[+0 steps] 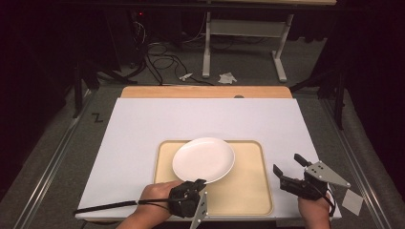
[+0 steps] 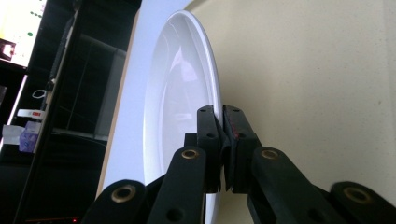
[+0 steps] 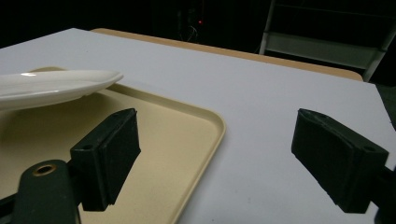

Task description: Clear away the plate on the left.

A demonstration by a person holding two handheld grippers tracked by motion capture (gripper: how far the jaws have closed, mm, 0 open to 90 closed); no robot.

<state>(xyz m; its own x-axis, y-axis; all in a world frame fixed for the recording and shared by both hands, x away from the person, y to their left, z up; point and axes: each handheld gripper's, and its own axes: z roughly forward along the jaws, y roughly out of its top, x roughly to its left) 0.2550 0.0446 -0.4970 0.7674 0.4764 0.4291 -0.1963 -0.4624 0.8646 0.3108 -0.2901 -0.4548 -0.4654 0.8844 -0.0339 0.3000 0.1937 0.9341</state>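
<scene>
Left gripper on plate rim

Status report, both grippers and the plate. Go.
Left gripper shut on white plate rim, plate held above beige tray. Right gripper open, beside tray. Nothing in the way.

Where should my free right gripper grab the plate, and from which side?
Take the plate by its thin rim on the right edge, coming in low from the right. The right gripper is open there, the rim overhangs the tray with a gap beneath, and the left gripper already pinches the near edge.
</scene>
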